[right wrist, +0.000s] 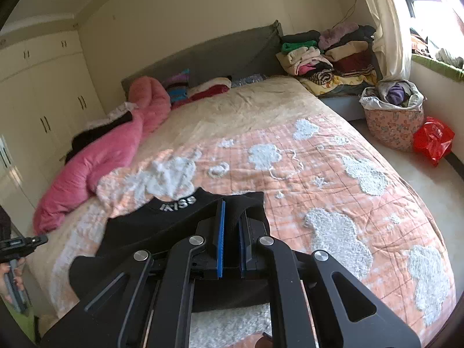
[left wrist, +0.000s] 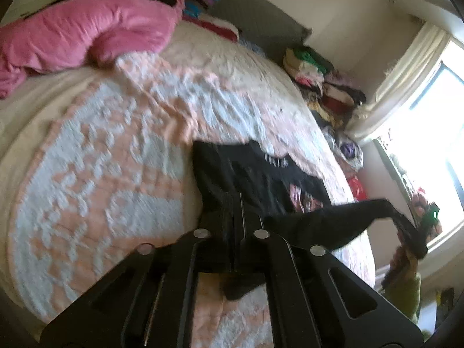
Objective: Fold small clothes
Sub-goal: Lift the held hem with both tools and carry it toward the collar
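A small black shirt [right wrist: 162, 226] with white letters on its collar hangs over the peach and white quilt [right wrist: 319, 174]. My right gripper [right wrist: 232, 207] is shut on a fold of its shoulder edge, the fabric pinched between the blue pads [right wrist: 221, 232]. In the blurred left wrist view my left gripper [left wrist: 236, 200] is shut on another edge of the black shirt [left wrist: 261, 174]. A stretch of the fabric runs from there toward the right gripper [left wrist: 426, 220], which shows a green light. A hand carries the left gripper [right wrist: 43, 239] at the left edge of the right wrist view.
A pink duvet [right wrist: 116, 156] lies bunched on the bed's left side. Folded clothes [right wrist: 327, 55] are piled beside the headboard, near the window. A flowered laundry basket [right wrist: 391, 121] and a red bag [right wrist: 432, 139] stand on the floor to the right. White wardrobes [right wrist: 43, 87] line the left wall.
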### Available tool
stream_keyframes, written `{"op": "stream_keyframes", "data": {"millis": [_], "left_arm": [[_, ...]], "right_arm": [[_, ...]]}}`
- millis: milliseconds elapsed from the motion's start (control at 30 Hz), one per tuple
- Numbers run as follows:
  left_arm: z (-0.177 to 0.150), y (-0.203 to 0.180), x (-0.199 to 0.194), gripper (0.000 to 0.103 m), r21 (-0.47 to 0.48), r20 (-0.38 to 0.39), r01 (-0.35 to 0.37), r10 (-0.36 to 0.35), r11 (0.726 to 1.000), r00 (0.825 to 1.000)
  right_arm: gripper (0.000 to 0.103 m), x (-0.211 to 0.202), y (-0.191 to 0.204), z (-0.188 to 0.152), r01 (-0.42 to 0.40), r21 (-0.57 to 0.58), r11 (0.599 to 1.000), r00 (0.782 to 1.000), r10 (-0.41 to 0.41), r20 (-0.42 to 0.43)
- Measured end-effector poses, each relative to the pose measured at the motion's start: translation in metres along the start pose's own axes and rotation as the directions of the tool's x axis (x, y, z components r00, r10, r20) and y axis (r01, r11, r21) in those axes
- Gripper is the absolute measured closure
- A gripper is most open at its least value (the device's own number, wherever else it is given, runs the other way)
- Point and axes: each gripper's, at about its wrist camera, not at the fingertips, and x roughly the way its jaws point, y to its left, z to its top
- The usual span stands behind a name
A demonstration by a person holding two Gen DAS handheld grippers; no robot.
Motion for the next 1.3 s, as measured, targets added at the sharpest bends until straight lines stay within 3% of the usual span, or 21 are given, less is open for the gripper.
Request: {"op": "stream_keyframes", "data": {"millis": [33, 100, 233, 300, 400, 467, 533, 600, 633, 767, 900, 1300], "left_arm": [[-0.005, -0.001, 0.004, 0.093, 0.005, -0.02, 0.004, -0.004, 1.0, 1.0], [-0.021, -0.001, 0.017, 0.063, 0.004, -0.085, 0.042, -0.042, 0.999, 0.996], [-0.05, -0.003, 0.035, 0.054, 0.024, -0.177, 0.063, -0.058, 0.998, 0.983], [-0.065, -0.008, 0.043, 0.044, 0.039, -0.222, 0.084, -0.073, 0.996, 0.972], [-0.078, -0.013, 0.052, 0.043, 0.055, -0.25, 0.091, -0.075, 0.994, 0.965], [-0.084, -0.015, 0.06, 0.048, 0.065, -0.268, 0.084, -0.063, 0.994, 0.961], [-0.088, -0.02, 0.071, 0.069, 0.08, -0.287, 0.072, -0.046, 0.994, 0.957], [-0.09, -0.026, 0.075, 0.098, 0.105, -0.29, 0.065, -0.032, 0.992, 0.957], [-0.088, -0.027, 0.076, 0.1, 0.106, -0.289, 0.077, -0.043, 0.991, 0.956], [-0.07, -0.029, 0.058, 0.101, 0.078, -0.219, 0.098, -0.079, 0.992, 0.972], [-0.034, -0.022, 0.028, 0.101, 0.035, -0.102, 0.119, -0.115, 0.992, 0.988], [0.043, -0.013, 0.027, 0.101, -0.06, 0.054, 0.118, -0.115, 0.991, 0.992]], "right_arm": [[0.096, 0.005, -0.001, -0.002, 0.007, 0.001, 1.0, 1.0, -0.007, -0.007], [0.096, 0.01, -0.004, -0.006, 0.016, 0.01, 1.0, 1.0, -0.015, -0.021], [0.096, 0.017, -0.012, -0.017, 0.024, 0.032, 0.999, 0.999, -0.022, -0.04], [0.096, 0.016, -0.013, -0.023, 0.026, 0.031, 0.999, 0.999, -0.025, -0.045], [0.096, 0.013, -0.018, -0.032, 0.026, 0.036, 0.999, 0.998, -0.024, -0.052], [0.096, 0.013, -0.019, -0.037, 0.026, 0.033, 0.999, 0.998, -0.024, -0.06], [0.096, 0.013, -0.02, -0.04, 0.027, 0.029, 0.999, 0.998, -0.025, -0.066], [0.096, 0.013, -0.02, -0.042, 0.022, 0.024, 0.999, 0.997, -0.02, -0.072], [0.096, 0.012, -0.021, -0.042, 0.021, 0.022, 1.0, 0.997, -0.019, -0.071], [0.096, 0.01, -0.021, -0.036, 0.014, 0.008, 1.0, 0.998, -0.014, -0.066], [0.096, 0.015, -0.017, -0.027, 0.005, -0.008, 1.0, 0.998, -0.006, -0.06], [0.096, 0.05, 0.01, 0.024, -0.007, -0.085, 0.996, 1.0, 0.005, -0.023]]}}
